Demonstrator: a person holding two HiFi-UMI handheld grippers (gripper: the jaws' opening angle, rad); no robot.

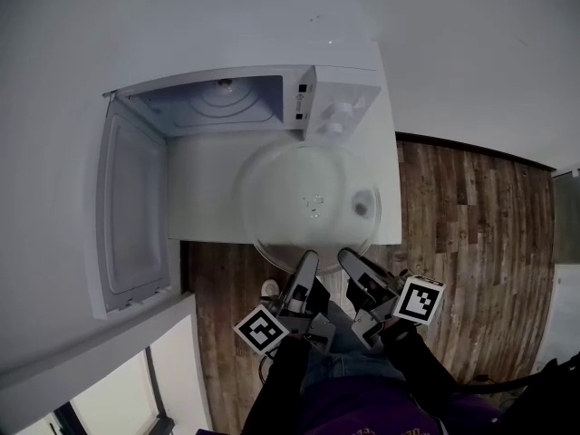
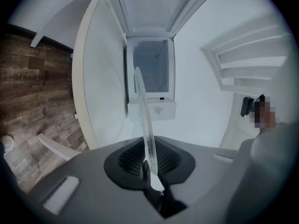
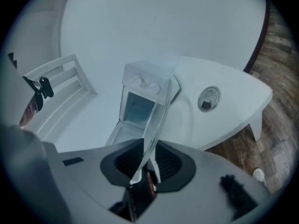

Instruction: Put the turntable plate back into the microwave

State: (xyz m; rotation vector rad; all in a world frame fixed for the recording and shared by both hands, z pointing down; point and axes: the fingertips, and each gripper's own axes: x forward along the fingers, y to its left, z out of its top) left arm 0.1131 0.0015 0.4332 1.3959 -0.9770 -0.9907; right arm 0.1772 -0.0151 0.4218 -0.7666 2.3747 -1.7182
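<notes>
While the microwave (image 1: 263, 34) is standing on the white desk (image 1: 204, 202) with its door (image 1: 131, 207) swung wide to the left, the head view is showing the glass turntable plate (image 1: 308, 198) lying flat just in front of the open cavity. Its near rim is jutting out past the desk edge over the wooden floor (image 1: 462, 216). The left claw (image 1: 304, 265) and the right claw (image 1: 349, 263) are both biting that near rim, side by side. A small round grey fitting (image 1: 362, 208) is sitting in the desk under the plate's right part.

Looking along the left claw (image 2: 149, 161), the plate (image 2: 144, 115) is showing edge-on, and the jaws are closing tightly on its thin rim. The microwave (image 2: 152, 73) is lying straight ahead, its cavity facing the plate.

Looking along the right claw (image 3: 147, 164), the jaws are likewise pinching the glass rim (image 3: 158, 115), standing a little wider than the left pair, with the microwave (image 3: 140, 101) beyond.

By my judgement, the carrying step is in hand: the plate is gripped but not yet inside. The next move is calling for both claws to be advancing together, keeping the glass level, clearing the cavity's lower lip, and centring the plate on its hub before letting go.
</notes>
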